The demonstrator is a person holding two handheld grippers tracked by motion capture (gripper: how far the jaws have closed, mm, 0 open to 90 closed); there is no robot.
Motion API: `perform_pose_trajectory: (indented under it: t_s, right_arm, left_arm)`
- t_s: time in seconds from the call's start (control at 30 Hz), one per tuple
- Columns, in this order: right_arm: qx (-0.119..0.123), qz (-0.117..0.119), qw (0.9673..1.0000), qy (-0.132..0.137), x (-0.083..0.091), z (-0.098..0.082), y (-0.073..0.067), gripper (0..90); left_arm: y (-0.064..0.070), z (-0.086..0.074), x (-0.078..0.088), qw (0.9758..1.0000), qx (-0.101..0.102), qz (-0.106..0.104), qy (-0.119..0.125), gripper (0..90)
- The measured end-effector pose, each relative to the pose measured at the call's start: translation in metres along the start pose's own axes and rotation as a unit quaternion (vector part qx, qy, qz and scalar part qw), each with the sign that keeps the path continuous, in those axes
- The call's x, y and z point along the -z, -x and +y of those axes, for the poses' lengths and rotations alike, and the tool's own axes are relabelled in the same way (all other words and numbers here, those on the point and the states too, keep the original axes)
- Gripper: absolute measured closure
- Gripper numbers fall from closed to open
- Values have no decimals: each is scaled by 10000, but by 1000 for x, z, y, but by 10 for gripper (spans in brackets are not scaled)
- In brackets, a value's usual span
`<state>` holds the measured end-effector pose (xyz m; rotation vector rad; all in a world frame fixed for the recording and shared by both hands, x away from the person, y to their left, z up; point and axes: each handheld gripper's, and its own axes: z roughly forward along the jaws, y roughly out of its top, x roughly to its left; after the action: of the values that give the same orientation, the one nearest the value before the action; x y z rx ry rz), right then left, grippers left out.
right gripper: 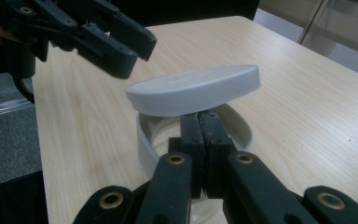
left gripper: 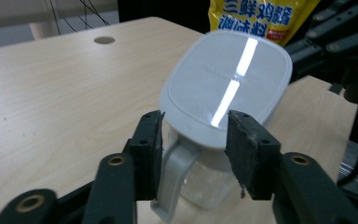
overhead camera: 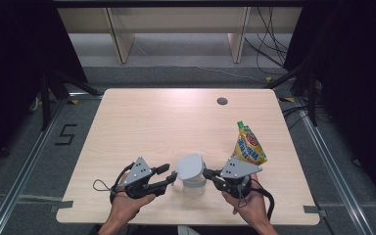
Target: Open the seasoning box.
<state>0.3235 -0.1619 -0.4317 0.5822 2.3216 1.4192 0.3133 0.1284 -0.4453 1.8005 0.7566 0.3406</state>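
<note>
Lid (overhead camera: 190, 167) tilted up between left gripper (overhead camera: 172, 175) & right gripper (overhead camera: 211, 174).

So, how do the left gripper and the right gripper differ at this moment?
The left gripper has its fingers apart, at either side of the jug's handle; the right gripper has its fingers pressed together under the tilted lid. The left one sits at the handle side, the right one at the opposite rim. Both are black and hand-held.
</note>
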Motion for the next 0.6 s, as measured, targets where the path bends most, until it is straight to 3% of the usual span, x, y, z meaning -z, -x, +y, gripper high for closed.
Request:
perform_pose_trajectory:
  t_s: [0.03,0.07,0.13,0.2,0.23,0.3,0.33,0.43,0.5,0.53,0.6]
  right_arm:
    - [-71,0,9999,-73,1,1,-2,900]
    - [76,10,10000,-6,-1,3,-1,900]
    - [73,6,10000,-30,-1,5,-2,900]
    - [103,46,9999,34,-5,9,-3,900]
    - [121,75,9999,5,-5,10,-4,900]
    - [195,73,9998,42,-9,14,-6,900]
    - [114,36,9999,41,-10,16,-9,900]
    - [284,138,9995,31,-16,21,-12,900]
    - [311,120,9994,66,-18,23,-13,900]
    - [227,115,9997,43,-20,25,-16,900]
    - [299,133,9994,69,-22,27,-18,900]
  left_arm:
    - [0,-1,3,9999,-74,-51,-64,522]
    - [1,-3,5,9998,-174,-26,-137,504]
    - [1,-9,9,9989,-378,53,-282,451]
    - [2,-18,11,9986,-279,139,-432,405]
    - [0,-23,13,9977,-441,132,-506,390]
    - [-3,-29,17,9971,-441,236,-565,377]
    - [-3,-32,18,9977,-315,285,-532,369]
    - [-9,-35,23,9976,-328,358,-485,355]
    - [-10,-38,25,9980,-123,416,-466,350]
    - [-11,-39,25,9979,-164,428,-448,344]
    - [-11,-40,28,9975,-157,479,-494,340]
